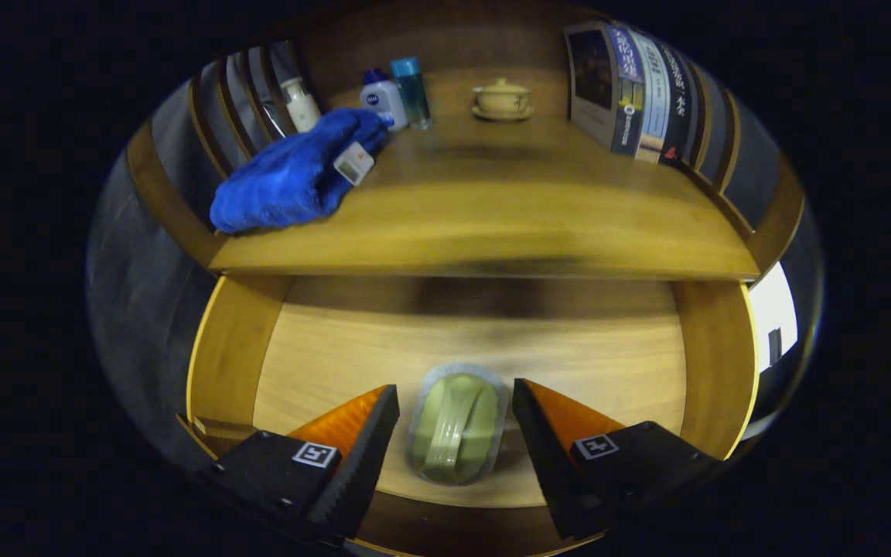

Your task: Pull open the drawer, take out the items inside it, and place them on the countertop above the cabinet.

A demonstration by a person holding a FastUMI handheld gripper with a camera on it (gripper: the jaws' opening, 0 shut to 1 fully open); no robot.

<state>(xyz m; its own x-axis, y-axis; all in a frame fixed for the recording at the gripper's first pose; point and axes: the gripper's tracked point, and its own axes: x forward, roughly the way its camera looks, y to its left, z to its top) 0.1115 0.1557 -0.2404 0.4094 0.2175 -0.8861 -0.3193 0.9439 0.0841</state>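
The wooden drawer point(233, 348) is pulled open below the countertop point(492, 216). On the drawer floor lies a pale green, oval item in a clear wrapper point(457, 425). My gripper point(455, 410) is open, one finger on each side of the green item with a small gap on both sides. On the countertop's left lies a crumpled blue cloth point(291, 174) with a white tag.
At the back of the countertop stand a white bottle point(300, 104), a white jar with a blue cap point(382, 97), a teal bottle point(411, 91) and a lidded cup on a saucer point(502, 99). Several books point(635, 89) stand at the right. Slatted rails flank the countertop.
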